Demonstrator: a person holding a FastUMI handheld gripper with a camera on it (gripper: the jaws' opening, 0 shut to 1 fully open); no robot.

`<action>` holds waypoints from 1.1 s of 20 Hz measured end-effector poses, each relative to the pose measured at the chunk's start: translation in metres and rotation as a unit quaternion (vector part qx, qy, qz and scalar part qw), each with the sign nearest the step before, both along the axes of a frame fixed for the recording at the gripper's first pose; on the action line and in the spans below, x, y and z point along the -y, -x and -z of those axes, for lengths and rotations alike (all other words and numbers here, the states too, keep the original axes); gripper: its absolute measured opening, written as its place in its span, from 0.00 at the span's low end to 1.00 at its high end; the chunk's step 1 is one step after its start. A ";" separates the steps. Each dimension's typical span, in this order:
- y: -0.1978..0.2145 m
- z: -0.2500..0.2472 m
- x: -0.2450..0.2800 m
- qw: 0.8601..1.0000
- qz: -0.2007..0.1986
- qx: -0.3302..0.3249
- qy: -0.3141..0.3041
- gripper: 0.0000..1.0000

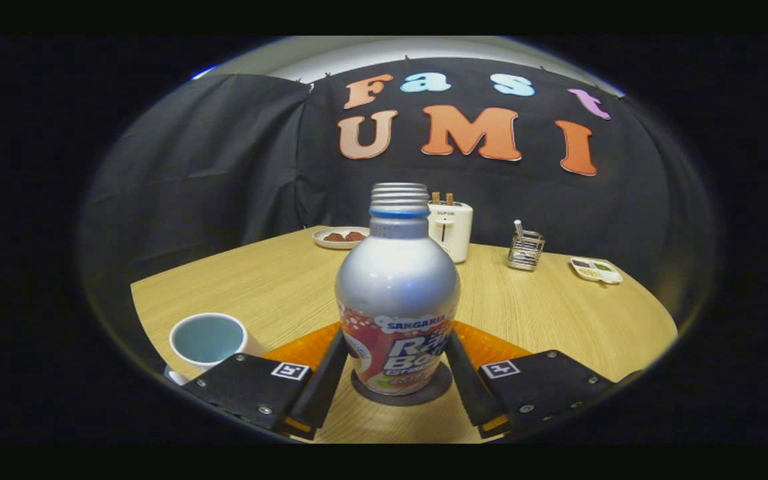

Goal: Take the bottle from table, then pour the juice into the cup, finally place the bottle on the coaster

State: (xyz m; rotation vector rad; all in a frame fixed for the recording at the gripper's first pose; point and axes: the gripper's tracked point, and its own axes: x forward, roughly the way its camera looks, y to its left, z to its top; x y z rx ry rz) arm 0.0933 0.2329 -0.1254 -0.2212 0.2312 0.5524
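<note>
Backdrop: black cloth wall (211, 167) hangs behind a light wood counter (557, 313), with a pale ceiling strip above the cloth.
Counter: wood grain runs across it; an orange mat (491, 347) lies under the near items, showing on both sides of the bottle.
Bottle: silver bottle (397, 293) with a printed lower label stands upright at 12 o'clock from the gripper (394, 383), between the two fingers; its threaded neck is uncapped.
Coaster: dark round coaster (437, 390) sits under the bottle's base, its rim showing around the foot of the bottle, on top of the orange mat.
Cup: white cup (209, 340) with a pale blue inside stands at 9 o'clock of the bottle, just beyond the left finger; whether it holds liquid cannot be told.
Jaws: set narrow around the bottle's lower label, one finger at each side of it; each finger edge meets the label's outline, but whether both press on it cannot be told.
Far items: white toaster (452, 230) directly behind the bottle at 12 o'clock; a plate with brown food (341, 237) at 11 o'clock; a wire holder (526, 249) at 1 o'clock; a small white dish (596, 269) at 2 o'clock, near the counter's far edge.
</note>
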 end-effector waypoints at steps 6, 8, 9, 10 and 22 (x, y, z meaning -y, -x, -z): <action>0.000 0.007 0.001 1.000 0.006 -0.004 -0.005 0.80; 0.001 0.011 0.004 1.000 0.008 -0.006 0.000 0.81; 0.003 0.011 0.004 1.000 0.006 -0.006 0.002 0.82; 0.005 0.010 0.005 1.000 0.005 -0.006 0.001 0.84; 0.038 -0.019 0.037 1.000 0.008 -0.003 -0.017 0.98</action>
